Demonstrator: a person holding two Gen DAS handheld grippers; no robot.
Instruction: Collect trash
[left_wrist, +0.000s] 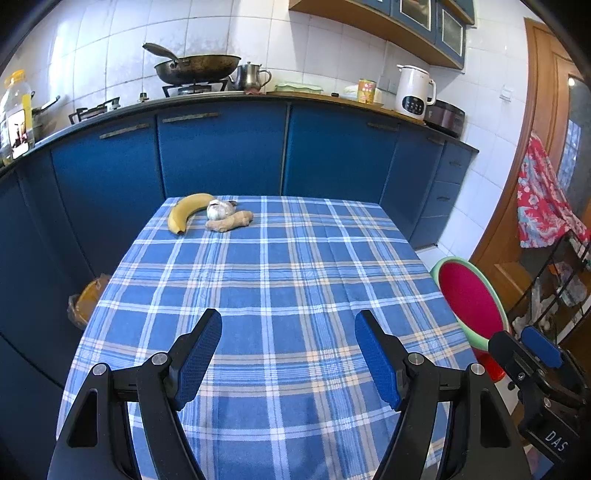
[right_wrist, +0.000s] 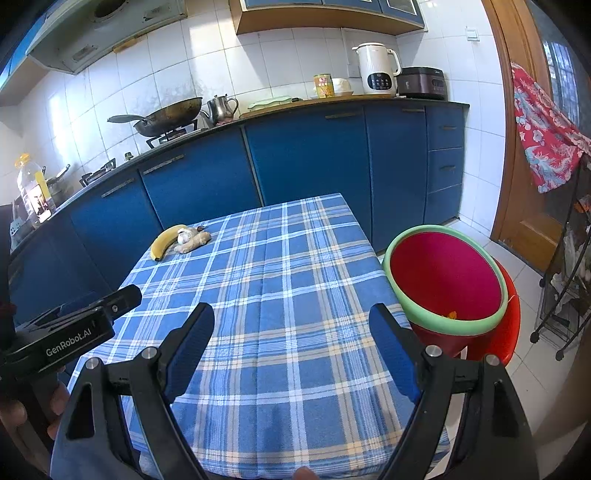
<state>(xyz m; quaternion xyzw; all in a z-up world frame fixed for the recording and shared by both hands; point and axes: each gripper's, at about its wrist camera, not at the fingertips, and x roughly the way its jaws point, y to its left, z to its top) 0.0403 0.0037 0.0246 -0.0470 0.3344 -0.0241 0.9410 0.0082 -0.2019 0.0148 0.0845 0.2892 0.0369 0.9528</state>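
A yellow banana (left_wrist: 183, 215), a garlic bulb (left_wrist: 219, 209) and a piece of ginger (left_wrist: 229, 222) lie together at the far left corner of the blue checked tablecloth (left_wrist: 295, 277). They also show in the right wrist view: banana (right_wrist: 166, 240), garlic (right_wrist: 184, 235), ginger (right_wrist: 192, 243). A pink basin with a green rim (right_wrist: 445, 277) stands on a red stool to the table's right, with a small orange scrap inside. My left gripper (left_wrist: 288, 319) is open and empty over the near table. My right gripper (right_wrist: 291, 314) is open and empty, near the table's front right.
Blue kitchen cabinets (left_wrist: 221, 155) run behind the table, with a wok (left_wrist: 197, 68), a metal teapot, a white kettle (left_wrist: 412, 92) and a rice cooker on the counter. A brown bin (left_wrist: 86, 301) sits on the floor left. A wire rack (right_wrist: 565, 280) and a wooden door stand right.
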